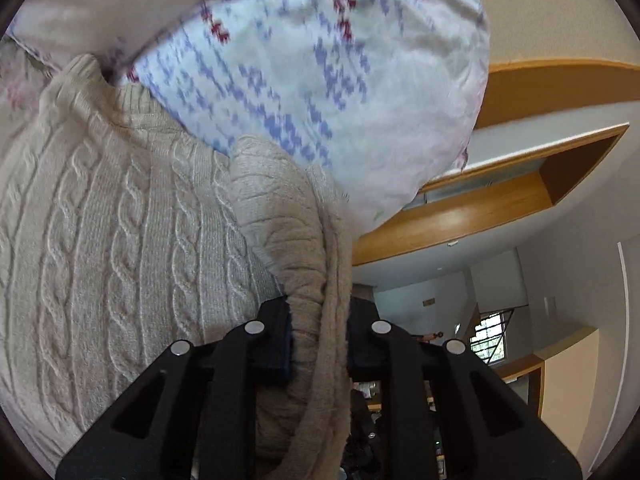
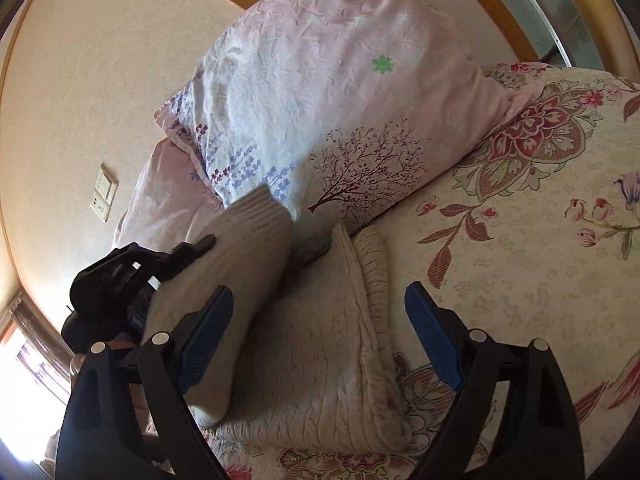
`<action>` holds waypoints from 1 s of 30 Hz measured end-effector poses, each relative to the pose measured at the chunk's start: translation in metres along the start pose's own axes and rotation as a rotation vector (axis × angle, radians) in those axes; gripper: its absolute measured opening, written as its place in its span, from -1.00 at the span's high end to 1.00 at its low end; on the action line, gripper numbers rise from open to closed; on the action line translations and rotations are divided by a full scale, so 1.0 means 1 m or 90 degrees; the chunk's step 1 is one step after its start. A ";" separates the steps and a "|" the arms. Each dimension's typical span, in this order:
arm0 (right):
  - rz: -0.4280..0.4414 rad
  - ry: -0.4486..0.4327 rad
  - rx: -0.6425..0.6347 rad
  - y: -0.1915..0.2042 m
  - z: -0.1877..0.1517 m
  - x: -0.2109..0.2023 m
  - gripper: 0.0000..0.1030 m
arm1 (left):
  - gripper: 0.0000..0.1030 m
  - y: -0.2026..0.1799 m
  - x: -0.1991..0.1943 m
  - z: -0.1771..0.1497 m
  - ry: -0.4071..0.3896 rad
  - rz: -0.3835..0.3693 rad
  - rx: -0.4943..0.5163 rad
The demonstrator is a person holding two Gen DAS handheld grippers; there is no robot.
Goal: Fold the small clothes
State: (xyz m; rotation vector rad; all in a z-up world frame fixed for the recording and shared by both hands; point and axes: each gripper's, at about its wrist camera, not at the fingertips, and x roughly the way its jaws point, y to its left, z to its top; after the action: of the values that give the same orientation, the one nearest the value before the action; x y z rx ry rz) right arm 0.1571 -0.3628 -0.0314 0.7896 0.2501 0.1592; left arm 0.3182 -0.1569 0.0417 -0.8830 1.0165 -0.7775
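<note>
A cream cable-knit sweater [image 1: 120,240] lies on the bed. My left gripper [image 1: 318,336] is shut on a bunched part of it, a sleeve or side edge, lifted off the bed. In the right wrist view the sweater [image 2: 320,352] lies partly folded on the floral bedspread, and the left gripper [image 2: 132,280] holds the lifted part [image 2: 240,252] at the left. My right gripper [image 2: 320,328] is open and empty, its blue pads [image 2: 206,340] hovering over the sweater's body.
A pink pillow [image 2: 340,92] with tree and flower prints lies just beyond the sweater, also in the left wrist view [image 1: 320,72]. The floral bedspread [image 2: 540,240] stretches to the right. A wooden headboard [image 2: 500,8] and a wall with a switch plate [image 2: 104,192] stand behind.
</note>
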 end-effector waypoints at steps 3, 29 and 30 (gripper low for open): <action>-0.005 -0.009 0.026 -0.009 0.002 -0.002 -0.74 | 0.56 0.013 0.035 -0.012 0.084 -0.011 -0.048; -0.091 0.252 0.137 -0.030 0.024 0.047 0.40 | -0.19 0.063 -0.103 -0.031 0.026 0.209 0.166; -0.095 0.247 0.115 -0.025 0.025 0.049 0.55 | -0.14 0.061 -0.102 -0.032 0.024 0.215 0.175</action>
State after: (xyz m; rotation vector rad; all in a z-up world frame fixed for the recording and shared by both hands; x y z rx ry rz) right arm 0.2120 -0.3856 -0.0407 0.9132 0.6965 0.1490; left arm 0.2628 -0.0501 0.0167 -0.4463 1.0295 -0.6290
